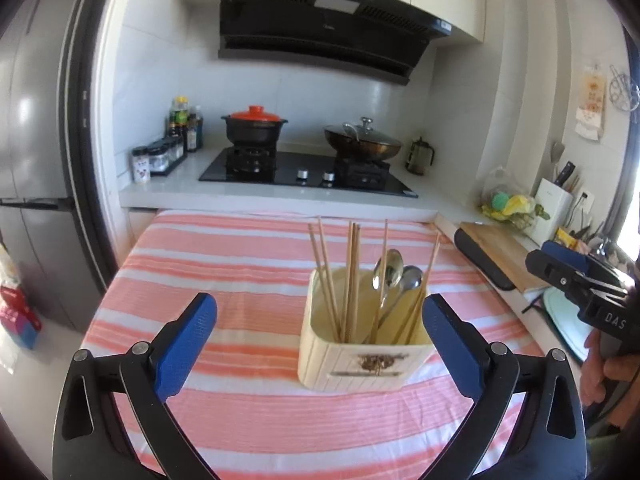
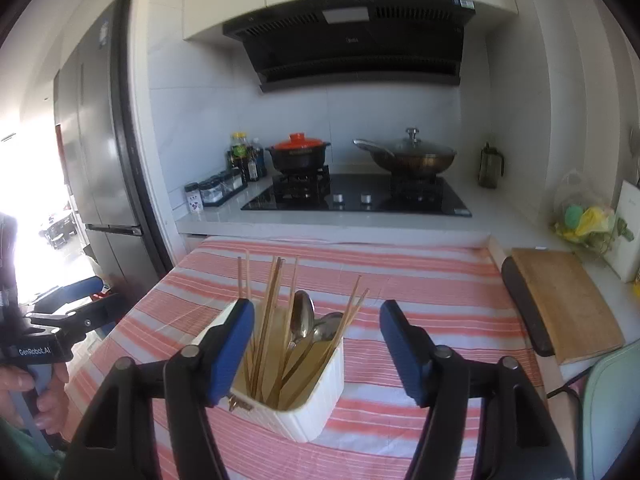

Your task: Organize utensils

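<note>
A cream utensil holder (image 1: 360, 360) stands on the pink-and-white striped tablecloth (image 1: 240, 264). Several wooden chopsticks (image 1: 352, 272) and two metal spoons (image 1: 394, 268) stand upright in it. My left gripper (image 1: 320, 304) is open wide, its right finger beside the holder's right wall and nothing held. In the right wrist view the holder (image 2: 316, 392), with chopsticks (image 2: 272, 300) and spoons (image 2: 304, 316), sits just beyond my right gripper (image 2: 317, 308), which is open and empty. Its left finger covers the holder's left corner. Each gripper also shows at the edge of the other's view, held by a hand.
Behind the table runs a counter with a gas hob (image 1: 308, 176), a red-lidded black pot (image 1: 255, 126) and a lidded wok (image 1: 362, 142). A wooden cutting board (image 2: 560, 300) lies on the right counter. A grey fridge (image 1: 36, 160) stands to the left.
</note>
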{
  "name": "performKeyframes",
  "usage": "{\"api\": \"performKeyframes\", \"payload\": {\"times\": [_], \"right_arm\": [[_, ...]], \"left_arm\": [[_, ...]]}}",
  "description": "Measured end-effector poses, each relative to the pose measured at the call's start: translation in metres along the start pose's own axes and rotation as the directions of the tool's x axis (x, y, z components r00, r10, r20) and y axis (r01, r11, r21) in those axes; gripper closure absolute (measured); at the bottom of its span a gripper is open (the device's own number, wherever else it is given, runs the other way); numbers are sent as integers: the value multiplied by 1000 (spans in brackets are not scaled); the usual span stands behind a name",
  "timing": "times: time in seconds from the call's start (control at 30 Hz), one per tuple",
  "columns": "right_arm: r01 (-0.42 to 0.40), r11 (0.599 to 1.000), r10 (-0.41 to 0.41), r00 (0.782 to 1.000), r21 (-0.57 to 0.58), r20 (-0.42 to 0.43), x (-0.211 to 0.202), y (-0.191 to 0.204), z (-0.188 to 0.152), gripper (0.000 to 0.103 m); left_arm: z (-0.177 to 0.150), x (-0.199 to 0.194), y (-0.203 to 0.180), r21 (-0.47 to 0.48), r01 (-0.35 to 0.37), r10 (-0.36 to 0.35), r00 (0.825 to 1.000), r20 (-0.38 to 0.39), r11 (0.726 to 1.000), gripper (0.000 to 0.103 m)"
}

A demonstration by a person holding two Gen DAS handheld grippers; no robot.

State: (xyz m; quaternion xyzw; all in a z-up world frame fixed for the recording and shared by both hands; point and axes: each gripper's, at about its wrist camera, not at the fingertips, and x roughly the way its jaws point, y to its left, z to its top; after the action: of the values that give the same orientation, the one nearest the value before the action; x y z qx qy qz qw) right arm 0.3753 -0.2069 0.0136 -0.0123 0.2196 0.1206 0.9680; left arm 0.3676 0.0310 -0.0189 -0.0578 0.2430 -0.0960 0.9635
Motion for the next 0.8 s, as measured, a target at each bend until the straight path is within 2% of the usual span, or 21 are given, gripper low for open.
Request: {"api": "performKeyframes", "payload": {"times": [0.07, 0.1, 0.17, 0.27, 0.43, 0.63, 0.8], "right_arm": [[-5, 999, 6, 1000, -38, 30, -29, 17, -13, 23], [-9, 999, 11, 999, -48, 40, -43, 24, -21, 22], [-8, 999, 10, 999, -49, 36, -66, 38, -35, 11], [44, 999, -44, 998, 7, 50, -94, 47, -53, 0], [73, 997, -73, 997, 39, 19, -123, 58, -70, 0], [91, 995, -92, 996, 34, 14, -153, 70, -85, 0], [77, 994, -78, 997, 72, 12, -167, 68, -95, 0]], "left_arm": [[-17, -24, -6, -10, -43, 43, 999, -1, 999, 0], [-25, -32, -11, -8, -66, 66, 997, -40, 998, 0], [-39, -45, -18, 8, -83, 84, 992, -98, 996, 0], [-57, -75, -27, 12, -131, 131, 988, -82, 991, 0], [-74, -112, -38, 52, -205, 208, 977, -53, 977, 0], [-83, -143, -44, 38, -172, 174, 983, -53, 984, 0], [-80, -157, -50, 36, -203, 204, 979, -31, 979, 0]]}}
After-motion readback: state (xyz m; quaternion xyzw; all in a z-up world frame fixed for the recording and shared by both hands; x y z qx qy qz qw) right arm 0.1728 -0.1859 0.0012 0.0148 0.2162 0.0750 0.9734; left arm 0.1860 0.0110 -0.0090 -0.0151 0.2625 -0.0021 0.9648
